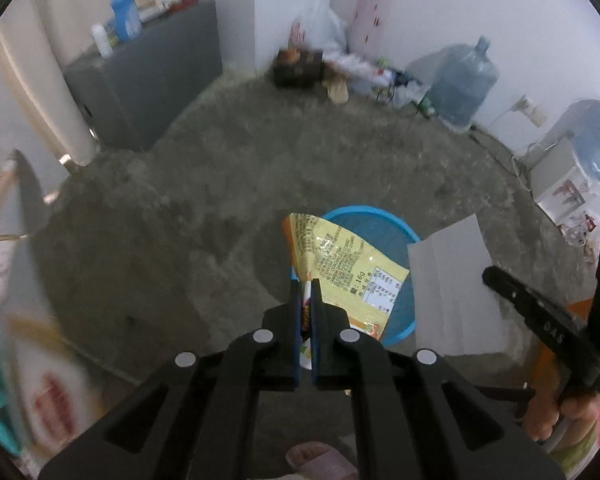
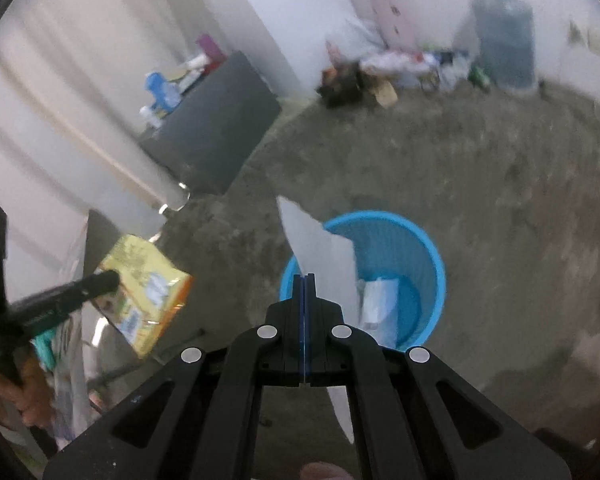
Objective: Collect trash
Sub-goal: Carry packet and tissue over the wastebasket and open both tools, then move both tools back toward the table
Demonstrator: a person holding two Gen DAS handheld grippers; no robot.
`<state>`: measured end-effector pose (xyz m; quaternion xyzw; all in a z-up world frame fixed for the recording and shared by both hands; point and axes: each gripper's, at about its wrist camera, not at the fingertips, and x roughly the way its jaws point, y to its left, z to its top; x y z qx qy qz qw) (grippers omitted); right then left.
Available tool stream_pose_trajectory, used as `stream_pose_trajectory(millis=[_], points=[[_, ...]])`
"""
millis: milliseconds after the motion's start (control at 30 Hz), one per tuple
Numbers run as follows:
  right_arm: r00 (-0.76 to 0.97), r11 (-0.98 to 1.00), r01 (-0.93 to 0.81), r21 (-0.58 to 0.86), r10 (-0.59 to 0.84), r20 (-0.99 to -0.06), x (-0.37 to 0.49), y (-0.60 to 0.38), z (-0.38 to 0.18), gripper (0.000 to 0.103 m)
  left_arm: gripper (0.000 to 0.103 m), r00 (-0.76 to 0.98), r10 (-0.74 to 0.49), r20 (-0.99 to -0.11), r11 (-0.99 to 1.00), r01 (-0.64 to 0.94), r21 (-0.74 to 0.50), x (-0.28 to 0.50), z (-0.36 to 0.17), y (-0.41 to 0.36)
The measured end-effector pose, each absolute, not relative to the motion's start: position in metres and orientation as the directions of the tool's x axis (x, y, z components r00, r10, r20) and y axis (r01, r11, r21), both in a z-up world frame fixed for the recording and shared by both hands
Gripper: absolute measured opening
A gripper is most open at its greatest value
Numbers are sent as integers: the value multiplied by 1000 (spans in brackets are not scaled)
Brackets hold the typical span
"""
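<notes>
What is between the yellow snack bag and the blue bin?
Only bare concrete floor, seen in the right wrist view. The snack bag, held by the left gripper, hangs apart from the blue bin.

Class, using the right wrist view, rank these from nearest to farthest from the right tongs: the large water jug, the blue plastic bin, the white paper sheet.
1. White paper sheet, clamped in the right tongs.
2. Blue plastic bin, just beyond, on the floor.
3. Large water jug, far right, against the wall.
</notes>
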<state>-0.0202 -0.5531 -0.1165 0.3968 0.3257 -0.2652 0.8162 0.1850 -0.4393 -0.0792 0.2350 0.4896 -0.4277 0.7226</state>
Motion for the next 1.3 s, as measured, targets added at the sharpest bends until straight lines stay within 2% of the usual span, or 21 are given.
stream_pose_trajectory(millis=[133, 200, 233, 267, 300, 333, 367, 600, 800, 1100, 1300], points=[[641, 509, 707, 491, -166, -750, -16, -568, -136, 0, 4, 117, -342, -932, 525, 847, -86, 187, -116, -476], [647, 502, 704, 502, -161, -746, -14, -572, -139, 1, 8, 109, -330, -938, 518, 851, -83, 186, -131, -490], [644, 491, 707, 509, -151, -750, -12, -577, -146, 3, 14, 101, -320, -942, 518, 851, -85, 189, -140, -497], [637, 476, 715, 512, -142, -757, -12, -578, -151, 8, 34, 90, -299, -950, 518, 851, -82, 189, -147, -503], [631, 465, 721, 515, -133, -764, -11, -580, -155, 15, 46, 82, -281, -956, 520, 851, -80, 188, -152, -508], [614, 444, 737, 509, -127, -779, -11, -584, -162, 33, 48, 83, -262, -961, 529, 846, -71, 188, -157, -512], [606, 435, 746, 504, -131, -784, -11, -585, -164, 38, 48, 88, -263, -961, 535, 842, -69, 188, -159, -510], [611, 431, 744, 511, -130, -781, -26, -572, -159, 39, 53, 140, -311, -940, 535, 843, -51, 182, -138, -496], [634, 467, 723, 509, -155, -758, -44, -552, -137, 49, 57, 197, -370, -908, 563, 825, -50, 178, -98, -462], [658, 566, 671, 478, -157, -737, -55, -518, -92, 52, 57, 292, -505, -812, 637, 761, -123, 168, -19, -363], [723, 655, 578, 486, -137, -677, -42, -482, -49, 54, 57, 391, -562, -729, 676, 726, -131, 158, 32, -279]])
